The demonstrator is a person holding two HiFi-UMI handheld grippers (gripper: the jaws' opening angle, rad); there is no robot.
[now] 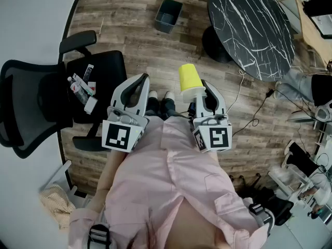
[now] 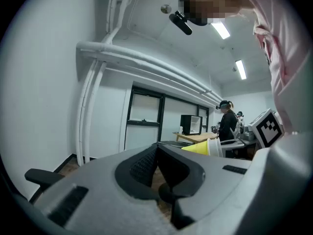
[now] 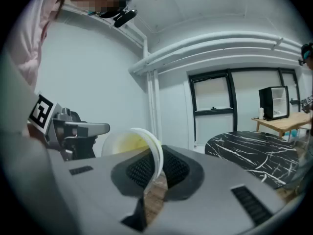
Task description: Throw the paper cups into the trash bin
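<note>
Pink shirt (image 1: 171, 191) fills the bottom of my head view, with both grippers just ahead of it. My left gripper (image 1: 144, 81) has its jaws pressed together on nothing. My right gripper (image 1: 204, 90) pinches the rim of a yellow paper cup (image 1: 190, 78), whose base points away from me. It hangs over the wooden floor (image 1: 129, 40), well apart from the dark trash bin (image 1: 168, 15) ahead, between a black office chair (image 1: 31, 102) and a round marbled table (image 1: 251, 27).

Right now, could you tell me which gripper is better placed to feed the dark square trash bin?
Right: the right gripper pinches the yellow paper cup by its rim; the left gripper is shut on nothing.
</note>
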